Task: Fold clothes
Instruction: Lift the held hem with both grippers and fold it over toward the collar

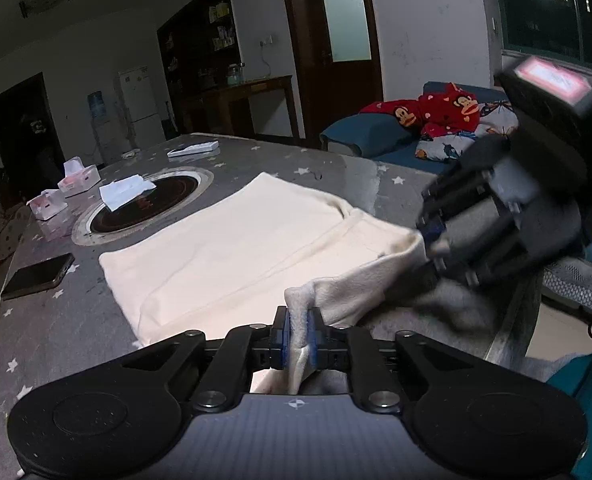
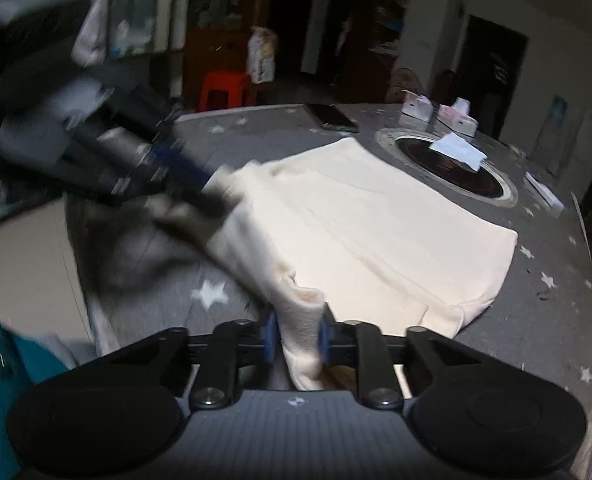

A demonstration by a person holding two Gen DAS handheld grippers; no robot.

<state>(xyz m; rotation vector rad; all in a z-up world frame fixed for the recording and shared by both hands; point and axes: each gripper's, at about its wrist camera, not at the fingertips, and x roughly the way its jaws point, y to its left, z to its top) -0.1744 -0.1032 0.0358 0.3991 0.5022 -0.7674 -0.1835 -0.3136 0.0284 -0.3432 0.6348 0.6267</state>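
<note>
Closest in, the left tool (image 1: 299, 334) is clenched on a bunched corner of the cream garment (image 1: 232, 240), and the right tool (image 2: 296, 336) pinches the neighbouring corner. Beyond them the garment spreads flat across the star-patterned table (image 1: 56, 332), reaching toward the round inset burner (image 1: 148, 204).

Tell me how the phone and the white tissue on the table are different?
The phone is dark and shiny, while the tissue is white and crumpled. The phone lies flat on the starry tablecloth near the table's edge; the tissue sits partly over the round black cooktop in the middle. The phone looks stiff, the tissue soft and folded. Neither touches the cream garment.
</note>
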